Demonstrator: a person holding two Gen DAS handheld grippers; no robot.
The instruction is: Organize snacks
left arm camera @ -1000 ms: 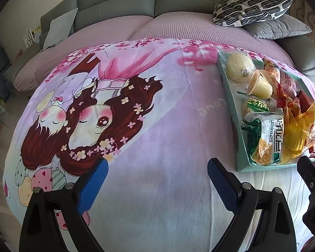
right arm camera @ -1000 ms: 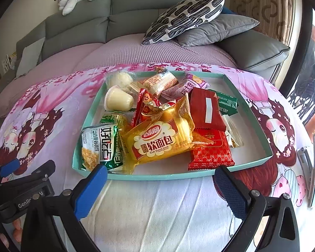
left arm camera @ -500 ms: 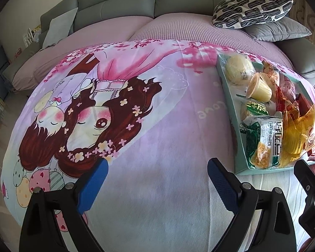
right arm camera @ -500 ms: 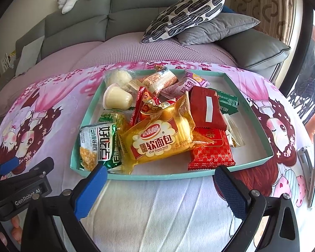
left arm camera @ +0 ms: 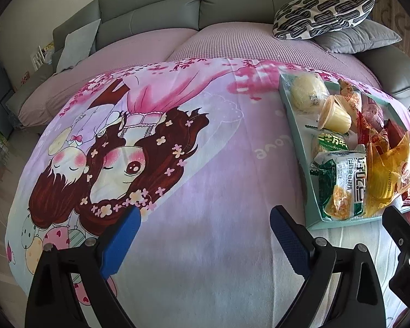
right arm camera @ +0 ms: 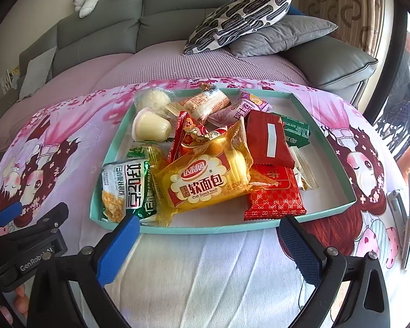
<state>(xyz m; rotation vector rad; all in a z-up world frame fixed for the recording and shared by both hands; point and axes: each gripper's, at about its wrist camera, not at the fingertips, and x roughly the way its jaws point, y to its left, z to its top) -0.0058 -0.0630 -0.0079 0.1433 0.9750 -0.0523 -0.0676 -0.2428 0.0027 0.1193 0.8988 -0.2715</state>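
While both grippers hover over the cartoon bedsheet [left arm camera: 205, 164], nothing is gripped: the left gripper [left arm camera: 205, 235] has its jaws spread wide over bare cloth, and the right gripper [right arm camera: 205, 235] gapes empty at the near rim of the one teal tray [right arm camera: 339, 153]. Inside, snacks piled together: one yellow bread pack [right arm camera: 205, 183], one green-and-white packet [right arm camera: 125, 188], two red packs [right arm camera: 268, 142], one jelly cup [right arm camera: 150, 125], one dark green sachet [right arm camera: 296, 132]. Behind, two cushions [right arm camera: 240, 19] on the one grey sofa [right arm camera: 101, 35].

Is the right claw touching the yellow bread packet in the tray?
Apart. The right wrist view shows the right claw open over bare cloth, with the tray rim between it and the yellow bread packet.
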